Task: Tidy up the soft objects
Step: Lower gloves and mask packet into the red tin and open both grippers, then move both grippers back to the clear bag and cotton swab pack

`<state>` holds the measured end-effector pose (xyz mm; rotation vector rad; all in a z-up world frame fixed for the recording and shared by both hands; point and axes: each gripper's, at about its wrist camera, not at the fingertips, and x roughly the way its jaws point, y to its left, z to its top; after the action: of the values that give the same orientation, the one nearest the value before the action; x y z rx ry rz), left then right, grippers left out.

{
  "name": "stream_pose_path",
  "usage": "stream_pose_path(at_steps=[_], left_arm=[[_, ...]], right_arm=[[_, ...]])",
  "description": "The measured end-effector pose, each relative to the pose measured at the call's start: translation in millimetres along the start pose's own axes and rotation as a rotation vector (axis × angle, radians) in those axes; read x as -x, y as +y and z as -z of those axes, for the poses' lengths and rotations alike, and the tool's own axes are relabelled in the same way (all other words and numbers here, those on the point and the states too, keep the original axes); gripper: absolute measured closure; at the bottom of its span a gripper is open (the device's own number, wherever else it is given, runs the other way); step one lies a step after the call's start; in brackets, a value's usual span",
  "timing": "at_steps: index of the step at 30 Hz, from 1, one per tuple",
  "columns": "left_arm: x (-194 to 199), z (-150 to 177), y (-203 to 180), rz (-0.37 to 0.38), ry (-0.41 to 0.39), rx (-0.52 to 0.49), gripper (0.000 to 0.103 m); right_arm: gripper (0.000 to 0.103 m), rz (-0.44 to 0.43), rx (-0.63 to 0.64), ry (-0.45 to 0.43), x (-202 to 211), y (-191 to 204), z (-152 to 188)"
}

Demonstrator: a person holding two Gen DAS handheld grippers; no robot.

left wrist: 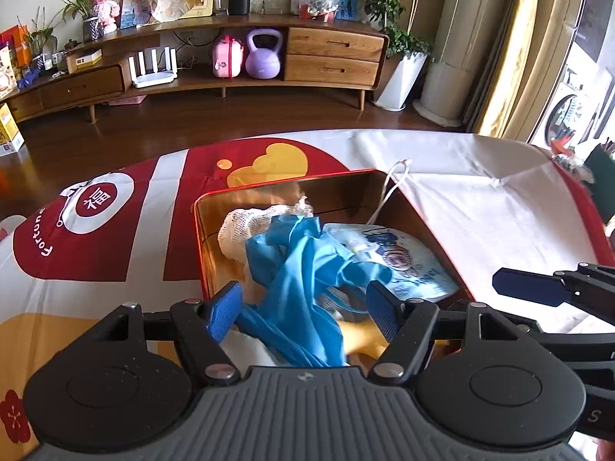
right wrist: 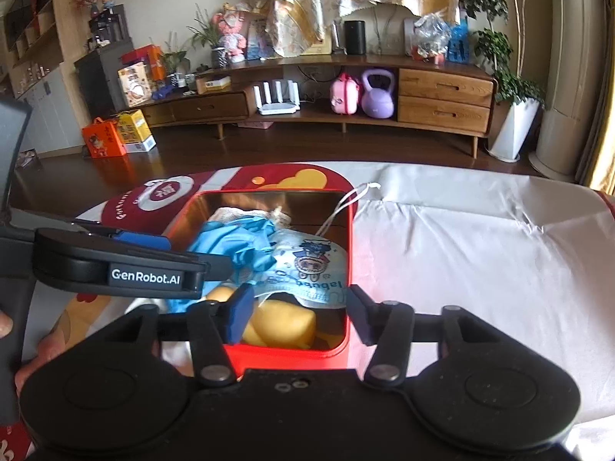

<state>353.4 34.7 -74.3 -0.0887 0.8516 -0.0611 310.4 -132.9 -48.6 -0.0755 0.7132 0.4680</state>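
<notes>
A red tin box [left wrist: 198, 238] [right wrist: 348, 253] stands on the table and holds soft things. A blue rubber glove [left wrist: 303, 269] [right wrist: 230, 240] lies on top, draping over the box's near edge. Under it are a white mesh cloth [left wrist: 240, 230], a light blue printed face mask [left wrist: 407, 261] [right wrist: 307, 269] with a white ear loop hanging over the far rim, and a yellow sponge [right wrist: 280, 324]. My left gripper [left wrist: 303, 311] is open, its fingers either side of the glove, not closed on it. My right gripper [right wrist: 301, 315] is open over the box's near right corner, holding nothing.
The table wears a white and red cloth [left wrist: 480, 215] with a round emblem [left wrist: 96, 199]. Beyond it are a wooden floor and a long low cabinet [right wrist: 442, 100] with a purple kettlebell [left wrist: 263, 53]. The left gripper's body crosses the right wrist view [right wrist: 146, 278].
</notes>
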Motion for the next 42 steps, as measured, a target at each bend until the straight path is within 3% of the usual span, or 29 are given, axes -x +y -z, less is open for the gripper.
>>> stream_pose_path(at_steps=[16, 24, 36, 42], left_arm=[[71, 25, -8, 0.034, -0.057, -0.036, 0.029], [115, 41, -9, 0.062, -0.097, -0.029, 0.021], [171, 78, -7, 0.102, -0.150, -0.021, 0.019], [185, 100, -5, 0.126, -0.133, -0.013, 0.019]], right_arm=[[0.018, -0.021, 0.044, -0.049, 66, 24, 11], [0.004, -0.026, 0.056, -0.076, 101, 38, 22], [0.001, -0.055, 0.034, -0.083, 142, 50, 48], [0.001, -0.077, 0.022, -0.068, 150, 52, 68]])
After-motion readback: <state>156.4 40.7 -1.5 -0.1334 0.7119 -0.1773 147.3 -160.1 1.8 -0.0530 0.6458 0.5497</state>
